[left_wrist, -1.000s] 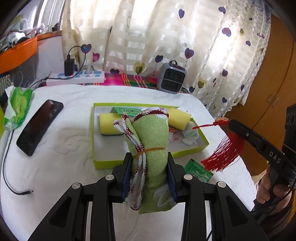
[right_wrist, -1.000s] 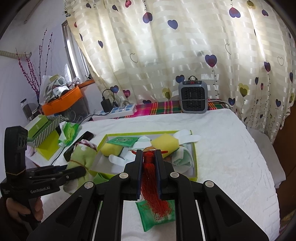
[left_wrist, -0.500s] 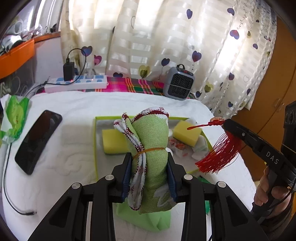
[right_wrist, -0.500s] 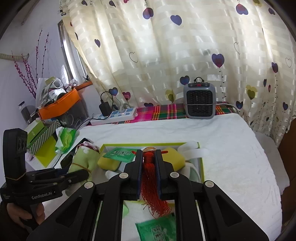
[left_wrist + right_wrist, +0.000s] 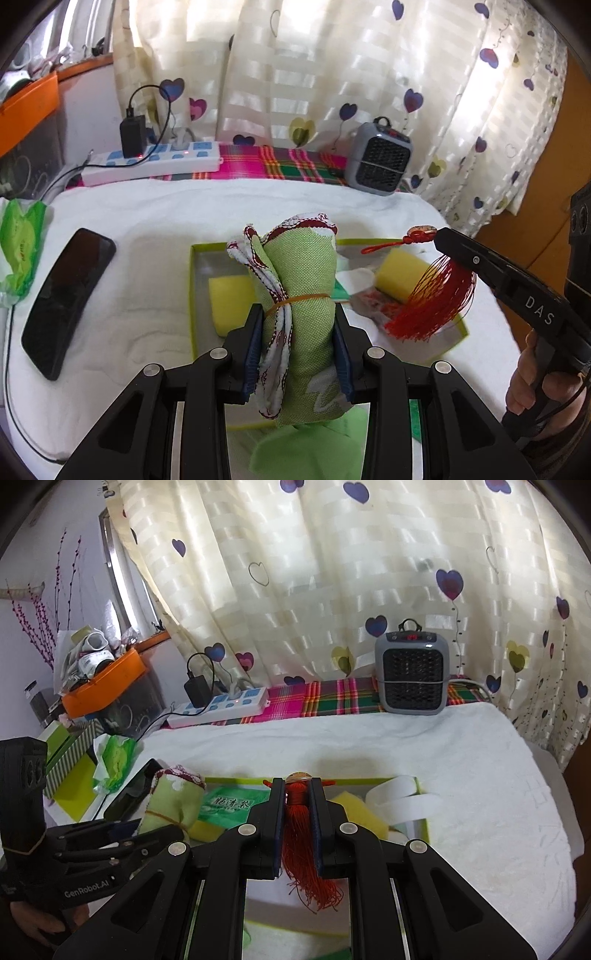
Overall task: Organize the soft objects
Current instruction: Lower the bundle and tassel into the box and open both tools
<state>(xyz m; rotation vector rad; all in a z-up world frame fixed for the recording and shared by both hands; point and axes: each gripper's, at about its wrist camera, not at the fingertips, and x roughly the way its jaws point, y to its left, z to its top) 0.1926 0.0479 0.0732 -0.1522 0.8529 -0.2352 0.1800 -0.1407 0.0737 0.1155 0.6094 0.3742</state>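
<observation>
My left gripper [image 5: 298, 328] is shut on a rolled green cloth bundle [image 5: 301, 295] tied with a rubber band and holds it upright above the near side of a lime-edged tray [image 5: 192, 295]. The bundle also shows in the right wrist view [image 5: 171, 801]. My right gripper [image 5: 298, 805] is shut on a red tassel [image 5: 303, 853], whose threads hang over the tray's right part [image 5: 428, 306]. The tray [image 5: 424, 827] holds yellow sponges [image 5: 229, 302], a green packet [image 5: 229, 806] and white pieces [image 5: 399, 797].
A black phone [image 5: 66, 299] and a green wipes pack [image 5: 20, 247] lie left on the white cloth. A power strip [image 5: 151, 166] and a small grey heater [image 5: 380, 162] stand at the back by the curtain. A light green cloth [image 5: 314, 446] lies below the left gripper.
Both grippers moved forward and over the tray, each holding its object. The green packet on the near cloth has slid out of sight beneath them.
</observation>
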